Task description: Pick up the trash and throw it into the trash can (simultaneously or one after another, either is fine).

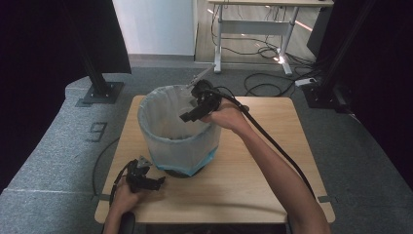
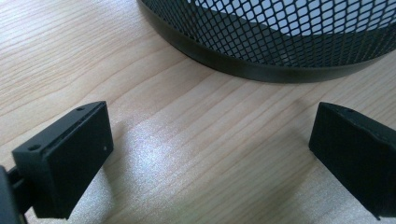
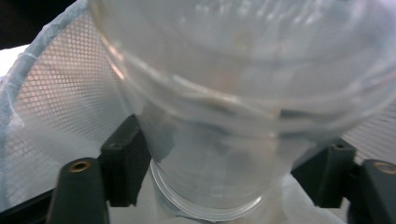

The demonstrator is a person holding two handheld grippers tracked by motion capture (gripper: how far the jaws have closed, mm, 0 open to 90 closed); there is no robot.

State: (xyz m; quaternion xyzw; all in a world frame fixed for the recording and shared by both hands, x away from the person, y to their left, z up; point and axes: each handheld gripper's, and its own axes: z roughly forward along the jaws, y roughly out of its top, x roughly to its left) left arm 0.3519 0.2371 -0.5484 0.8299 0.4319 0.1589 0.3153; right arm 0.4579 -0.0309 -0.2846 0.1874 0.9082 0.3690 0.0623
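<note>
A black mesh wastebasket [image 1: 178, 141] lined with a pale plastic bag stands on the left half of the wooden table [image 1: 258, 165]. My right gripper [image 1: 192, 113] hangs over its far rim, pointing down into it. In the right gripper view a clear plastic cup [image 3: 233, 93], blurred, sits between the jaws of the right gripper [image 3: 224, 158], base toward the camera. The pads stand a little apart from it, and the bag-lined mesh [image 3: 56, 93] lies behind. My left gripper [image 1: 146, 181] rests on the table near the basket's foot [image 2: 280, 42]. The left gripper [image 2: 210, 135] is wide open with bare wood between its jaws.
The table's right half [image 1: 272, 141] is bare wood. Black stand bases [image 1: 100, 92] [image 1: 321, 95] sit on the grey floor beyond the far corners. A white desk frame [image 1: 253, 29] with loose cables [image 1: 263, 87] stands behind.
</note>
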